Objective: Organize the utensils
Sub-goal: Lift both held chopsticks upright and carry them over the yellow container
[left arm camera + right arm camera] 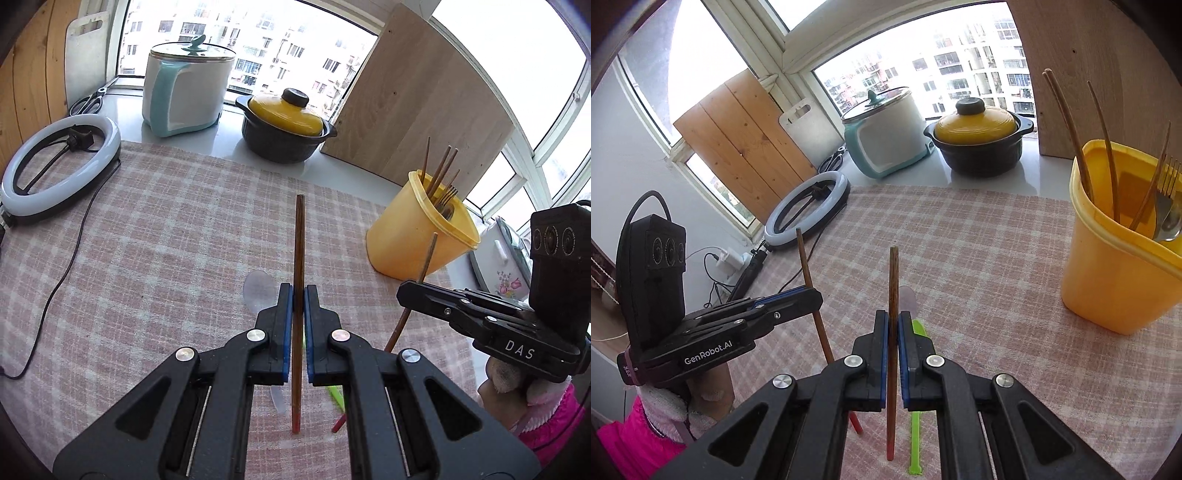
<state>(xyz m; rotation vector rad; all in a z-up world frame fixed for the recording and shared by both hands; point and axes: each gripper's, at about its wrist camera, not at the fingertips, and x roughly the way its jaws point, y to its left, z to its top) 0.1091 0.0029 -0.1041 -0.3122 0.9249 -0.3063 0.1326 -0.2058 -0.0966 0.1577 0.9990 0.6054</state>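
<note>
The blue-padded fingers (286, 332) of the left gripper (298, 295) are clamped on a brown wooden chopstick with a red tip (298, 243), and the right gripper (893, 325) pinches its own brown wooden chopstick (893, 280) the same way; both sticks hang above the pink checked tablecloth (155, 229). The tall yellow plastic utensil cup (1119, 266) stands at the far right, already holding chopsticks and a metal fork (1169, 177). Each stick is pinched along its length, so it could pivot or slip. Two grippers nearing one narrow cup may collide, a tip may catch the rim, or a stick may tip the cup. A green plastic spoon (916, 435) lies below.
</note>
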